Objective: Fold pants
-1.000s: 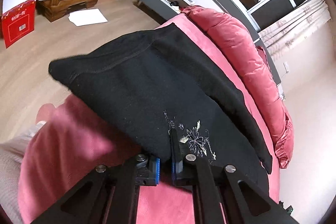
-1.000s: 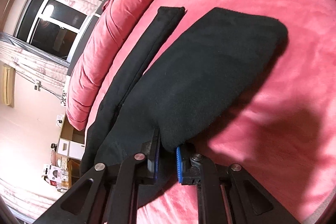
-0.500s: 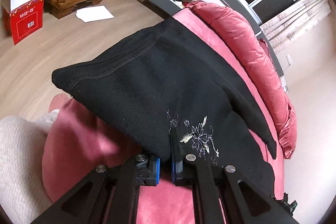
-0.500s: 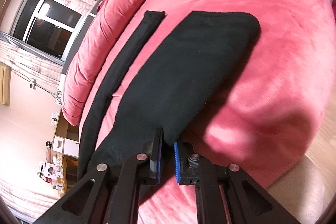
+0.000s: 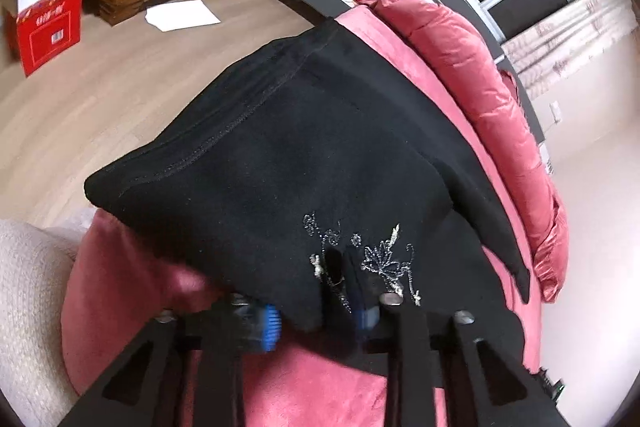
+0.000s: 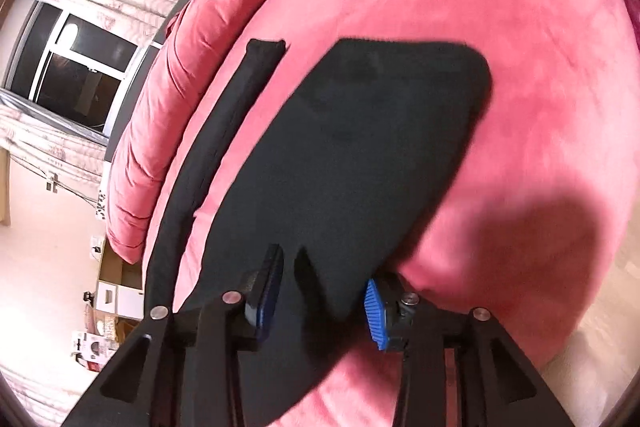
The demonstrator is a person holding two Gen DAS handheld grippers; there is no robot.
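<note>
Both claws had parted since the earlier frames, when each pinched the black pants [image 5: 304, 155] tight. Left claw [image 5: 316, 319] was opening, its blue pads now apart with the embroidered edge loose between them. Right claw [image 6: 324, 307] was opening wider, a fold of cloth slack between its pads. Pants lay spread on the pink bed [image 6: 520, 67].

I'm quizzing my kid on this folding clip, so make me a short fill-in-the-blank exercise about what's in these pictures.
1. The pants being folded are ____ in colour.
2. They lie on a bed with a ____ cover.
3. Near the left gripper, the cloth shows a stitched ____ design.
4. The right gripper has ____ pads on its fingers.

Missing words: black; pink; flower; blue
</note>
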